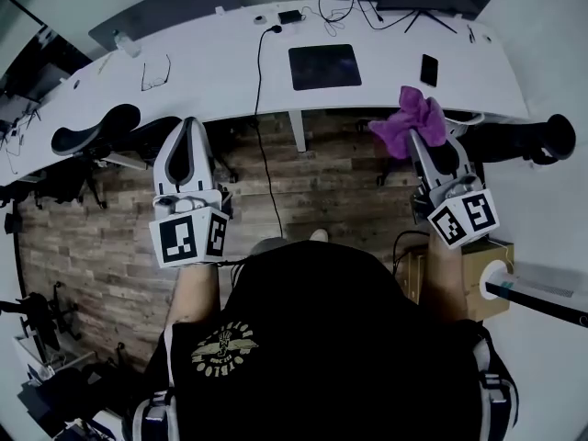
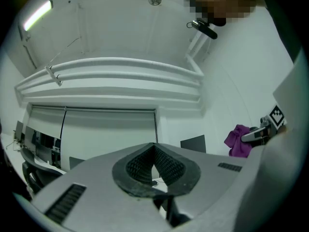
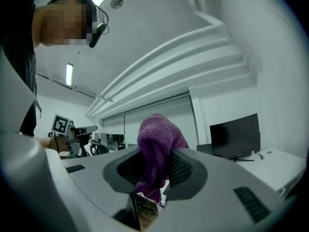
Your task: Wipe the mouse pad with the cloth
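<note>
While the right gripper (image 1: 416, 139) pinched the purple cloth (image 1: 412, 114) between its jaws, the left gripper (image 1: 191, 127) hung empty, jaws pressed together. The mouse pad (image 1: 324, 66) lay on the white desk (image 1: 211, 72), well apart from both. Wiping seemed not yet begun. Next, the cloth needed carrying forward and down onto the pad.

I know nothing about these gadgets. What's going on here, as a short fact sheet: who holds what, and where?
Left gripper: jaws together, holding nothing
Right gripper: jaws clamped on a purple cloth
Mouse pad: black, lying flat on the white desk
Position: both grippers held short of the desk, above the wooden floor
Wiping: not yet begun
</note>
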`<state>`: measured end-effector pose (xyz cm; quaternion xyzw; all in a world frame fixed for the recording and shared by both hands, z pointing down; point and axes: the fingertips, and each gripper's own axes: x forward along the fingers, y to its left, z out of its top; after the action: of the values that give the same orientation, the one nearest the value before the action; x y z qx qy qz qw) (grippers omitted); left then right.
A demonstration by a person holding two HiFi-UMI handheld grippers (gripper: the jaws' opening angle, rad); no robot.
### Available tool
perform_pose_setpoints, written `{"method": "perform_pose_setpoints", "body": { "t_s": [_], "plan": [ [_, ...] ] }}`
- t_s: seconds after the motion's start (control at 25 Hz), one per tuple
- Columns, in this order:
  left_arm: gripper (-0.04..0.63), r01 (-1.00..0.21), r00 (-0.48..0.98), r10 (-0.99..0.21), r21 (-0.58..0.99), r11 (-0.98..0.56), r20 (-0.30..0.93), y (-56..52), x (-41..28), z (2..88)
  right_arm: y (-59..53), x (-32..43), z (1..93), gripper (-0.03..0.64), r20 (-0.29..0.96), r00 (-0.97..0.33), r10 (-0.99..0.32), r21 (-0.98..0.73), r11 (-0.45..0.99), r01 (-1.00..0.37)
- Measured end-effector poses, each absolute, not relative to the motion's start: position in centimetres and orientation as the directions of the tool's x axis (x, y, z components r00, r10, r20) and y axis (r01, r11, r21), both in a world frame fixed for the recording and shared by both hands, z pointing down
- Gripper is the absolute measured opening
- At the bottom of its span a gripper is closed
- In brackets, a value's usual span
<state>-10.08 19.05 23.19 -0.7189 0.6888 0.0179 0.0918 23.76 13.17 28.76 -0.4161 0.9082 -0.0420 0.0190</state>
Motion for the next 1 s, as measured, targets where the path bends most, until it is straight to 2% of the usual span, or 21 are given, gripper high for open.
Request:
{"method": "perform_pose_setpoints", "body": {
  "t_s": [0.32, 1.0],
  "plan": [
    [0.002, -0.986, 0.058, -0.995, -0.162, -0.045, -0.076, 17.0, -8.4, 24.3, 11.4, 24.7, 30.2, 0.11, 0.022, -0.661, -0.75, -0.151, 0.651, -0.743],
    [0.002, -0.978, 0.183, -0.983, -0.104, -0.182, 0.002, 10.5, -8.2, 28.4, 7.4, 22.9, 33.0, 0.11, 0.089, -0.648, -0.757, -0.188, 0.626, -0.757]
  ]
}}
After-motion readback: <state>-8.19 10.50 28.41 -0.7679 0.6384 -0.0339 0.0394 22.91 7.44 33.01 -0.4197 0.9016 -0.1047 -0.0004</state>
